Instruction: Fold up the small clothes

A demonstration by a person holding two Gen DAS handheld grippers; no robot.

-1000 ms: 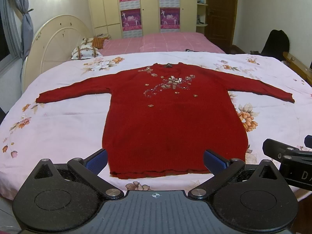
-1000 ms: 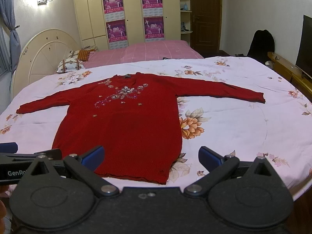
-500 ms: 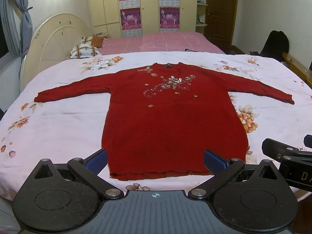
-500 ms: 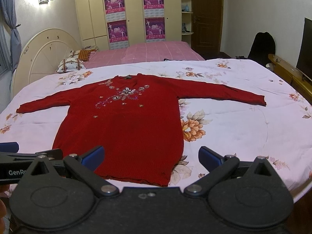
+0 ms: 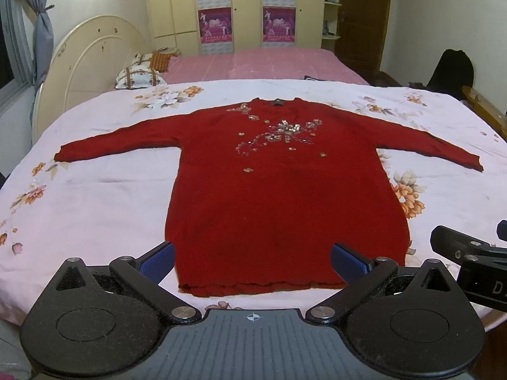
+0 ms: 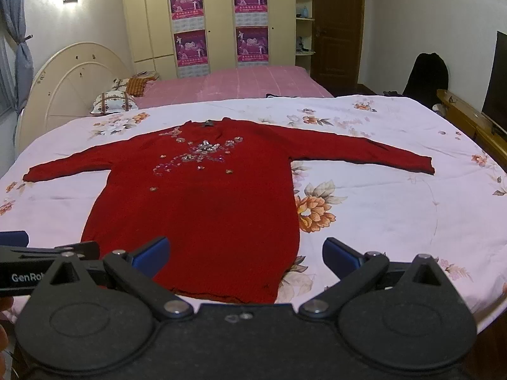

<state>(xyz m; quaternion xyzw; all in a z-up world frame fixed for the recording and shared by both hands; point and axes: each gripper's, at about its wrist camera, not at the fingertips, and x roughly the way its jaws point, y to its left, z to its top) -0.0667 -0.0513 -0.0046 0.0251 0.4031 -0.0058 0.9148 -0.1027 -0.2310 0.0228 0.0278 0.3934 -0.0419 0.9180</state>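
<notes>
A red long-sleeved sweater (image 5: pixel 285 202) with a sequin flower pattern on the chest lies flat and face up on a floral bedsheet (image 5: pixel 88 209), sleeves spread out to both sides, hem toward me. It also shows in the right wrist view (image 6: pixel 202 209). My left gripper (image 5: pixel 253 261) is open and empty, held just in front of the hem. My right gripper (image 6: pixel 245 253) is open and empty, in front of the hem's right corner. Each gripper shows at the edge of the other's view.
A second bed with a pink cover (image 5: pixel 263 63) and pillows (image 5: pixel 139 76) stands behind. A wooden bed frame edge (image 6: pixel 469 123) runs along the right. A dark chair (image 6: pixel 426 76) and a door (image 6: pixel 336 25) are at the back right.
Both grippers have shifted very slightly; the sweater sits a touch lower in both views. Nothing was gripped.
</notes>
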